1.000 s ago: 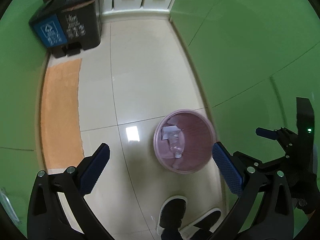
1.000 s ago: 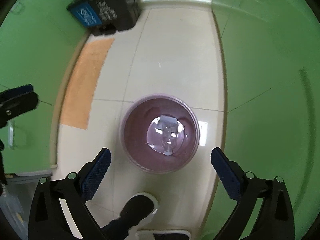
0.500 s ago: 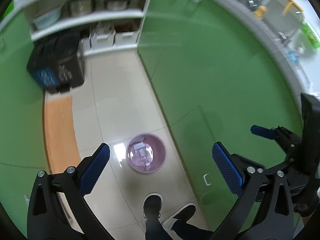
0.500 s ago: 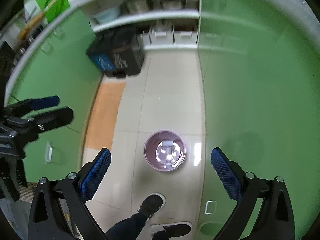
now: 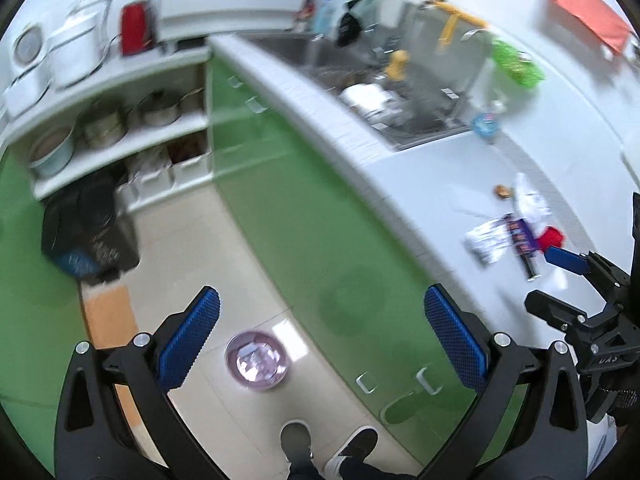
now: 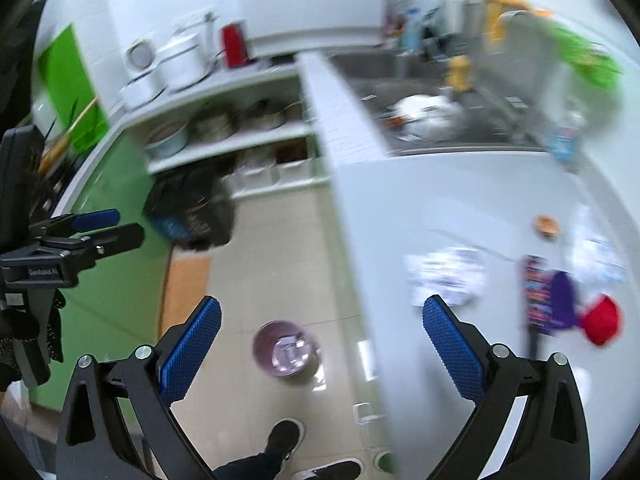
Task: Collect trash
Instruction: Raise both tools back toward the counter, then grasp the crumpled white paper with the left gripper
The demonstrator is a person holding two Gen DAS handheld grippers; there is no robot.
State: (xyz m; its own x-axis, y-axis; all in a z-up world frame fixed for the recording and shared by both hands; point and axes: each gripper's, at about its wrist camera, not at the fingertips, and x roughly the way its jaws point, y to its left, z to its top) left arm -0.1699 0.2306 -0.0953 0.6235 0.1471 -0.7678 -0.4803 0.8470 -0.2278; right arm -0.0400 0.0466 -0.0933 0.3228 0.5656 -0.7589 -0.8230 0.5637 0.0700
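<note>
With both grippers (image 5: 318, 340) (image 6: 320, 340) spread and empty, pinch one wrapper (image 6: 446, 278) flat, then carry it over the bin (image 6: 286, 348)

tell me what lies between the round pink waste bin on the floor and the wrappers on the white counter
The green cabinet front stands between the round pink waste bin and the wrappers; the left wrist view shows it.
</note>
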